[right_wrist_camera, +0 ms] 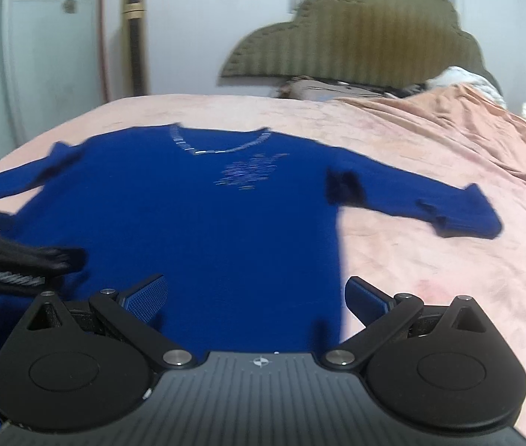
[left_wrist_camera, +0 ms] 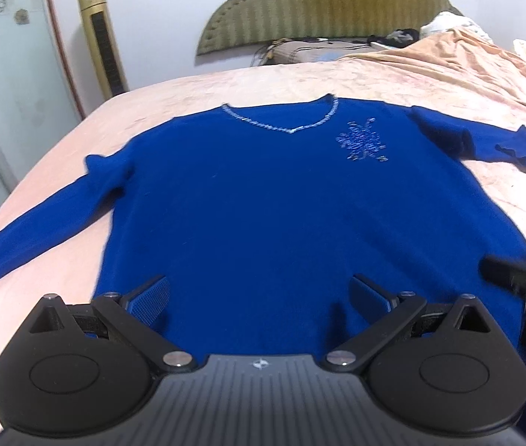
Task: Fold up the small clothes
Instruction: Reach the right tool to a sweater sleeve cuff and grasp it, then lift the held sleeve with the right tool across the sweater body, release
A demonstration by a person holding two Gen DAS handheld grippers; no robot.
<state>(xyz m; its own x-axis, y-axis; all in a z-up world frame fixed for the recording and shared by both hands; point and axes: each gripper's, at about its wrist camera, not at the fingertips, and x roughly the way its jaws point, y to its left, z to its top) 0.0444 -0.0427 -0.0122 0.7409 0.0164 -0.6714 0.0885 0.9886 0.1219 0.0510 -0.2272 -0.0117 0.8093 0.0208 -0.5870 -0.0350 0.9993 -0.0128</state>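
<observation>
A bed (left_wrist_camera: 300, 78) under a pink sheet fills the room. On it the blue sweater (left_wrist_camera: 263, 204) lies flat, face up, both sleeves spread out. My left claw (left_wrist_camera: 259, 297) hangs released over the hem; my right claw (right_wrist_camera: 257, 295) hangs released too, straddling the sweater's right edge near the hem. I judge that folding has not begun. Next I need each claw down onto the hem or a sleeve, biting both layers.

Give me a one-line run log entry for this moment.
stage: pre-fold | blue sweater flat, face up, sleeves spread on pink bedspread | left gripper jaws open, empty, over hem | right gripper jaws open, empty, at hem's right edge
</observation>
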